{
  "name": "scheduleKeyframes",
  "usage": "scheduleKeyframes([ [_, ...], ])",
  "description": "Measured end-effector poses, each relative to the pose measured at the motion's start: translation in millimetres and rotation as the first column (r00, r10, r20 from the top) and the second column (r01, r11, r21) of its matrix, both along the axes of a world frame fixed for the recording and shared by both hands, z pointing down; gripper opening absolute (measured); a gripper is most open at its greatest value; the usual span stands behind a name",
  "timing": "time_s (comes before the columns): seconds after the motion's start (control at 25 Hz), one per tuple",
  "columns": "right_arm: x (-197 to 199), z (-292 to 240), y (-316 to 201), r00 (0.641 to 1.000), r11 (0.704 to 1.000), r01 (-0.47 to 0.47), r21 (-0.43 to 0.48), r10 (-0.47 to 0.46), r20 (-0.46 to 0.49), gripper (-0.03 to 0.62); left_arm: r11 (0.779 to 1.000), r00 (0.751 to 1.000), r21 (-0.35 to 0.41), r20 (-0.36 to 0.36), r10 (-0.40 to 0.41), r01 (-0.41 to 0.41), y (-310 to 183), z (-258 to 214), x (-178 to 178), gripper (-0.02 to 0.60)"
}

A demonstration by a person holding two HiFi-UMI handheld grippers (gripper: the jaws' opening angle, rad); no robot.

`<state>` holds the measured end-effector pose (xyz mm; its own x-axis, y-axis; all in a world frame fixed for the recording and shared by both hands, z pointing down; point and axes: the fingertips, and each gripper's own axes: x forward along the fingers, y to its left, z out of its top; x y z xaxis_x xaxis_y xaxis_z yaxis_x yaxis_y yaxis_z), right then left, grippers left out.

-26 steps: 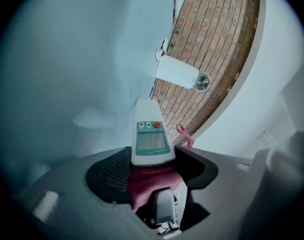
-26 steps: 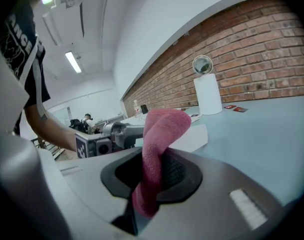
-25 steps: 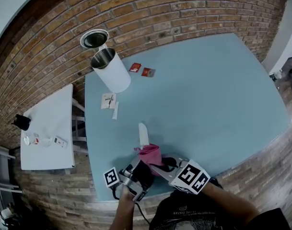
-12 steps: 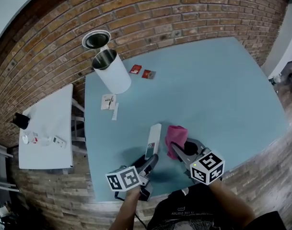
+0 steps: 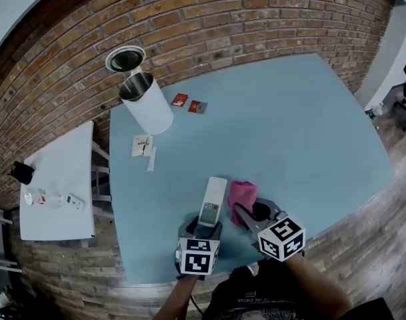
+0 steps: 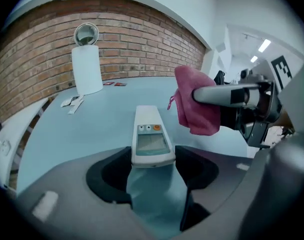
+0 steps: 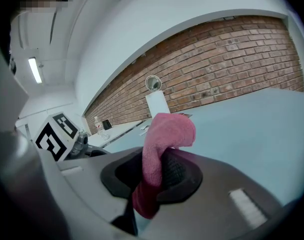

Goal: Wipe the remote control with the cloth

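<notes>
The white remote control (image 5: 212, 202) lies lengthwise along the blue table (image 5: 289, 132), screen and buttons facing up, its near end between the jaws of my left gripper (image 5: 204, 228). In the left gripper view the remote control (image 6: 151, 136) is pinched at its near end by both pads. The pink cloth (image 5: 242, 197) hangs bunched from my right gripper (image 5: 248, 213), just right of the remote and apart from it. In the right gripper view the cloth (image 7: 161, 156) is clamped between the jaws of the right gripper (image 7: 159, 176), drooping over them.
A white cylindrical bin (image 5: 147, 103) with a metal rim and its lid (image 5: 125, 59) stand at the table's far left. Two red packets (image 5: 189, 103) and some small papers (image 5: 143, 147) lie near it. A white side table (image 5: 53, 185) with small items stands left.
The cloth lay over the remote a second ago; my right gripper has carried it off to the right. My left gripper has rolled, so the remote now lies flat with its face up.
</notes>
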<state>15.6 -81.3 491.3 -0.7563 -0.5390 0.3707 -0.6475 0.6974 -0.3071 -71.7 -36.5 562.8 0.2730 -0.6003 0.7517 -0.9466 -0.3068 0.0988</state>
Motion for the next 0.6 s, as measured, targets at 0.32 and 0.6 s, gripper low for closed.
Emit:
scheduleKeyframes([
  [0.32,15,2,6,0.999,1.000,0.002,0.006,-0.002,-0.032,0.066,0.999,0.993,0.027,0.112,0.036,-0.040,2,15,6,0.275],
  [0.6,27,-4,9,0.999,0.999,0.032,0.009,-0.032,-0.004,0.066,0.994,0.993,0.094,0.104,-0.062,0.052,0,-2,0,0.293],
])
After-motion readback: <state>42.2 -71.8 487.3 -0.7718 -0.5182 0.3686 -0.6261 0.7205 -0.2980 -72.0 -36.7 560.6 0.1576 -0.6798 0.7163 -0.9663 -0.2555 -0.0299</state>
